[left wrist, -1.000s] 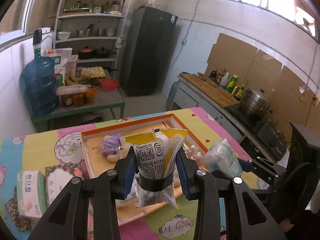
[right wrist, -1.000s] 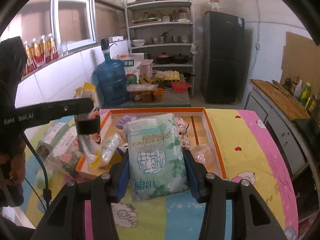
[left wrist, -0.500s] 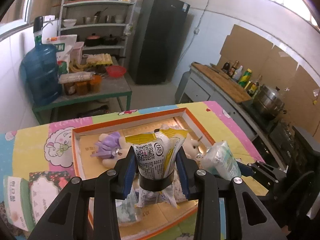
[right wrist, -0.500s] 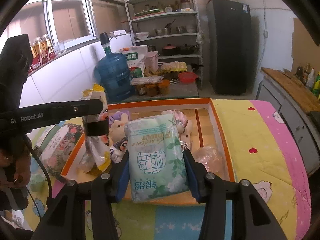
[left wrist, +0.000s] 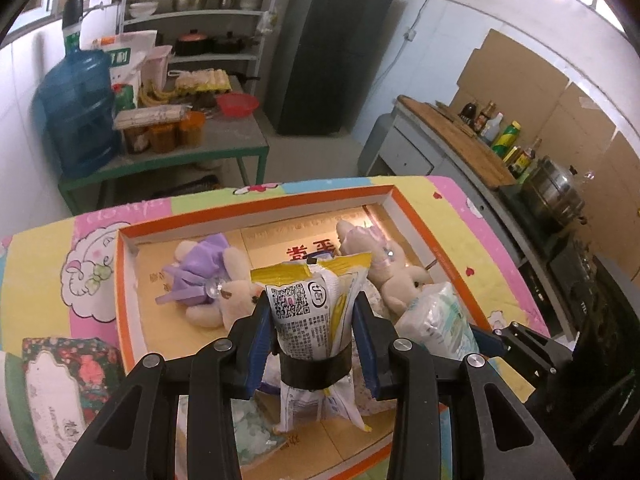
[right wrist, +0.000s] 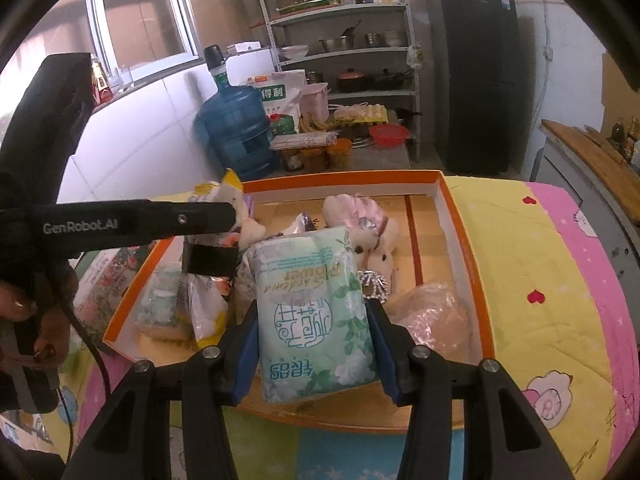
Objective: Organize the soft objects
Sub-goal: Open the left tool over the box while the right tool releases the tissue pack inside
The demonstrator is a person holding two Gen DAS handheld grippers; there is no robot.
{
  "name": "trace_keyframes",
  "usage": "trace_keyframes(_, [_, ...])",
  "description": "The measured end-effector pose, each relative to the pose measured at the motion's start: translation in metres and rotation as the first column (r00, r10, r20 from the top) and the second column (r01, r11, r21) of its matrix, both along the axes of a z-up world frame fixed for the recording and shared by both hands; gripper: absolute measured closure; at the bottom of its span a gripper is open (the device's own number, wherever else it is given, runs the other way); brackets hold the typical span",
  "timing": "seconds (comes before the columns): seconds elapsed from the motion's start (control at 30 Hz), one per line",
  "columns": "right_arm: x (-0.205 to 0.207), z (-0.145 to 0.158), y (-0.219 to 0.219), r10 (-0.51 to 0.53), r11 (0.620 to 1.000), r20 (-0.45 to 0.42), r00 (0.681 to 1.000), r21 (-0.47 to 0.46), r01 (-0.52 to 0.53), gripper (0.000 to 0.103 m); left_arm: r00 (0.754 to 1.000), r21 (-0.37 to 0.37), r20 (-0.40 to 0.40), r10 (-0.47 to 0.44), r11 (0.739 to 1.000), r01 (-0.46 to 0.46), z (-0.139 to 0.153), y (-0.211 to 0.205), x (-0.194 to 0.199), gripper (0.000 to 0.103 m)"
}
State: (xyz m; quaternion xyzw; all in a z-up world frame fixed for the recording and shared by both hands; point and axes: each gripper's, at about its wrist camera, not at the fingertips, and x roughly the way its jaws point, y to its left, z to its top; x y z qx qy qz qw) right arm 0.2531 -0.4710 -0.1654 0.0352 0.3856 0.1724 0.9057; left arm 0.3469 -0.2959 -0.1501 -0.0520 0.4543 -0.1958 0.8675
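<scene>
My left gripper is shut on a yellow and white pouch with a black band round it, hanging over the near part of the orange-rimmed box. My right gripper is shut on a pale green tissue pack, held above the box's near edge. Inside the box lie a plush toy in a purple dress, a cream plush rabbit and a clear plastic bag. The tissue pack shows at the right of the left wrist view, and the pouch at the left of the right wrist view.
The box sits on a table with a bright cartoon cloth. Floral tissue packs lie on the table left of the box. A person's hand holds the left gripper. Behind stand a green table with a blue water jug, shelves and a dark fridge.
Both grippers have come forward and down over the box, each still gripping its item. The box and the plush toys now look larger and closer.
</scene>
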Motion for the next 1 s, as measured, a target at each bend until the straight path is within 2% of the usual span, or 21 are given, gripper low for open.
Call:
trace_keyframes(0.2, [0.009,-0.006,0.001,0.006,1.0,-0.015,1.0,0.024,-0.005,0.051,0.999,-0.024,-0.034,0.008,1.0,-0.009,-0.01,0.003,0.005,0.063])
trace_keyframes(0.37, [0.009,-0.007,0.001,0.004,0.999,-0.013,1.0,0.035,-0.003,0.048,0.999,-0.019,0.004,0.039,0.999,-0.038,-0.005,0.007,-0.001,0.049])
trace_keyframes(0.5, [0.008,-0.003,0.001,0.001,0.999,-0.003,1.0,0.043,-0.001,0.035,0.999,-0.041,0.021,0.05,0.998,-0.049,0.003,0.012,-0.005,0.041])
trace_keyframes(1.0, [-0.008,0.023,0.013,-0.022,1.0,0.059,0.998,0.02,0.021,0.033,0.995,-0.079,0.088,0.056,0.996,-0.049,0.034,0.032,-0.031,0.041])
